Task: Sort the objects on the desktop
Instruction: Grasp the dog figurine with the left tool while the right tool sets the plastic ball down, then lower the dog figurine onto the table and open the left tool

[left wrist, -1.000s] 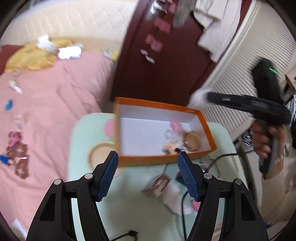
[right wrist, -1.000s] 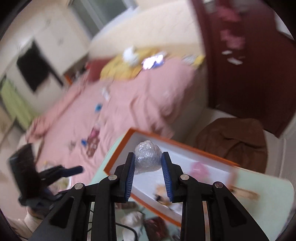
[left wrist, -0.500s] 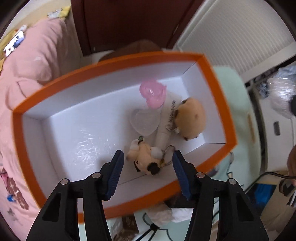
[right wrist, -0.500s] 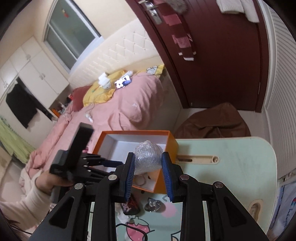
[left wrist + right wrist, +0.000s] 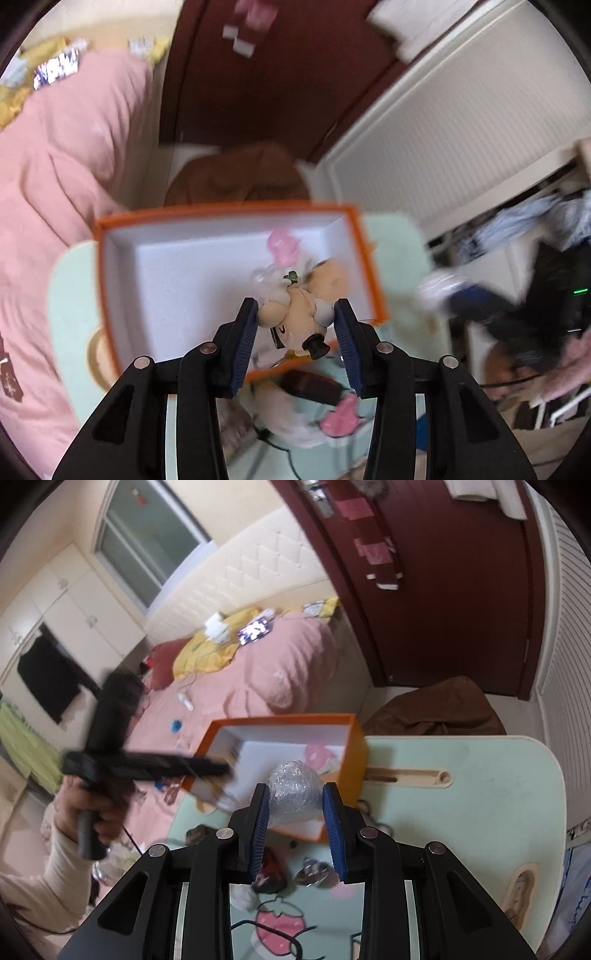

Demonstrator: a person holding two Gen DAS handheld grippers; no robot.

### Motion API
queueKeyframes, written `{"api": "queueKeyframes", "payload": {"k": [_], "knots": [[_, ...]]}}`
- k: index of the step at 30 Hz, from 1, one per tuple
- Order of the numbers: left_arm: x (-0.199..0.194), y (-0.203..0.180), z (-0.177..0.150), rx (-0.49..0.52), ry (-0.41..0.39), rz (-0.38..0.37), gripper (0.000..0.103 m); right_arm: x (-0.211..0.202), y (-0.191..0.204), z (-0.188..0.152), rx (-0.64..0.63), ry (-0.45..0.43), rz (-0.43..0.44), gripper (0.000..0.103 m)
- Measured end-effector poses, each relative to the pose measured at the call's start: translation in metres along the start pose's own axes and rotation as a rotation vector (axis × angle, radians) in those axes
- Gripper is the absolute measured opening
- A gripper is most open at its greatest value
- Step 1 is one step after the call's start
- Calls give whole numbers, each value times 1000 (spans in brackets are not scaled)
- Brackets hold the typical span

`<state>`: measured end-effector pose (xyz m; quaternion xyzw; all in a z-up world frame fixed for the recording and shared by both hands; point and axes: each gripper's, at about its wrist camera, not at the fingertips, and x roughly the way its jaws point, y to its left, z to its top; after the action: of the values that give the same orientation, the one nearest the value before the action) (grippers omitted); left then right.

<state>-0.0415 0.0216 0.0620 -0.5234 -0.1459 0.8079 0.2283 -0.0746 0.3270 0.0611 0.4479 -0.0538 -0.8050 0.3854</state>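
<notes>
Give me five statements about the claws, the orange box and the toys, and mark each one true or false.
1. The right claw grips a clear crinkly plastic ball. True.
2. The orange box is empty. False: a pink toy and a tan plush lie inside.
3. A small plush puppy sits between the left claw's fingers as they close. True.
4. The box's inside is black. False: it is white.
5. The box stands on the pink bed. False: it stands on the pale green table.
</notes>
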Motion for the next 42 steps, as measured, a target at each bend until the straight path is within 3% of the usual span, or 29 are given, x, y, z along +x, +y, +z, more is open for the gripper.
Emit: {"api": "queueKeyframes", "payload": {"k": [4, 7, 19, 23, 30, 34, 42], "knots": [[-46, -21, -36, 36, -88, -48, 44, 10, 12, -20, -14, 34, -14, 28], [-56, -32, -67, 33, -118, -79, 44, 19, 13, -37, 6, 68, -34, 28], [2, 14, -161, -96, -27, 13, 44, 51, 4, -100, 38, 173, -184, 28], [21, 21, -169, -96, -30, 58, 44, 63, 5, -100, 24, 182, -202, 28], [28, 20, -165, -75, -58, 75, 44, 64, 4, -96, 17, 163, -192, 32], [11, 21, -162, -67, -119, 83, 59, 55, 5, -91, 20, 152, -188, 37], [-16, 34, -155, -116, -244, 102, 59, 36, 13, -45, 30, 118, -121, 36]]}}
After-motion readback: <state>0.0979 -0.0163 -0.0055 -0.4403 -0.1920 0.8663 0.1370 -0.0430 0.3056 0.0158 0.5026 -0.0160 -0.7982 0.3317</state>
